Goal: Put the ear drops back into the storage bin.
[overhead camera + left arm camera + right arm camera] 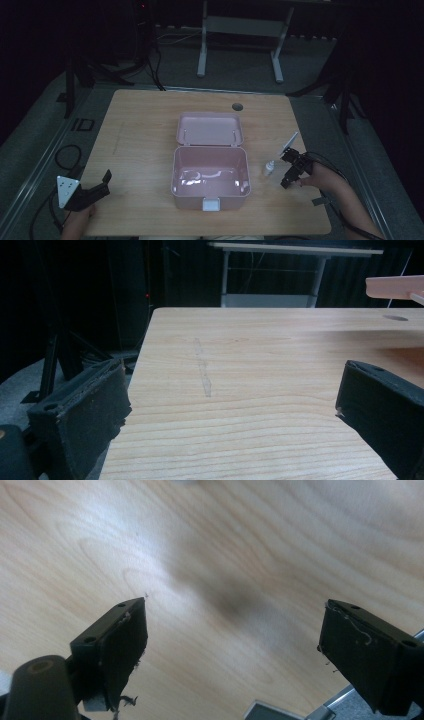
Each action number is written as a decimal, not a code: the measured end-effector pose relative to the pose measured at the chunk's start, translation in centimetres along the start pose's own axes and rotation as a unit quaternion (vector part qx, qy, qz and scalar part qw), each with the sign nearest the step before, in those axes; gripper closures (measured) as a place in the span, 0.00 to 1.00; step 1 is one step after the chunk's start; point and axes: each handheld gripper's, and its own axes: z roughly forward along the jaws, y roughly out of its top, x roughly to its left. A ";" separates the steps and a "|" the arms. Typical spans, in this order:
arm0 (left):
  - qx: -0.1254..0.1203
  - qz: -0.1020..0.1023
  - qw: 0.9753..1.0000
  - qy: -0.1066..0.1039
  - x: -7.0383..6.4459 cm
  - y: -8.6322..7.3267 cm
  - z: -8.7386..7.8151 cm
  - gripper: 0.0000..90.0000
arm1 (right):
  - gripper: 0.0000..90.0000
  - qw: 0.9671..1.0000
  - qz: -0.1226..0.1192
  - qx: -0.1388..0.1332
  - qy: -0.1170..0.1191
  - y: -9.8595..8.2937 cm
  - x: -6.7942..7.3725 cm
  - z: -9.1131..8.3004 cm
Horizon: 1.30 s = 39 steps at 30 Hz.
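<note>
A glossy pink plastic box (210, 177) with rounded corners sits mid-counter (140, 130), its hinged lid (210, 129) thrown back; a small white bottle (269, 168) stands just right of it; the right claw (291, 170), black and blocky, hovers near the bottle, jaws wide over pale grained wood; the left claw (97, 187) rests at the counter's near-left corner, jaws wide, holding nothing.

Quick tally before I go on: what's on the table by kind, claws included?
Pink box, lid open: 1
Small white bottle: 1
Claws: 2, left claw and right claw, both open and holding nothing
Total: 4
Pale items inside the box are too blurred to count.
</note>
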 end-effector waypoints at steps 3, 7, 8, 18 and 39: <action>0.000 0.000 1.000 0.000 0.0 0.0 0.0 0.01 | 0.14 1.000 -0.002 -0.002 0.005 0.9 0.2 -0.1; 0.000 0.000 1.000 -0.001 0.0 0.0 0.0 0.01 | 0.15 1.000 -0.007 -0.004 0.009 2.1 0.6 -0.2; 0.000 0.000 1.000 -0.001 0.0 0.0 0.0 0.01 | 0.15 1.000 -0.008 -0.003 0.010 2.3 0.6 -0.2; 0.000 0.000 1.000 -0.002 0.0 0.0 0.0 0.01 | 0.17 1.000 -0.018 -0.002 0.014 4.5 1.4 0.1; -0.001 0.000 1.000 -0.004 0.0 0.0 0.0 0.01 | 0.59 0.998 -0.054 0.028 0.004 7.4 2.7 1.8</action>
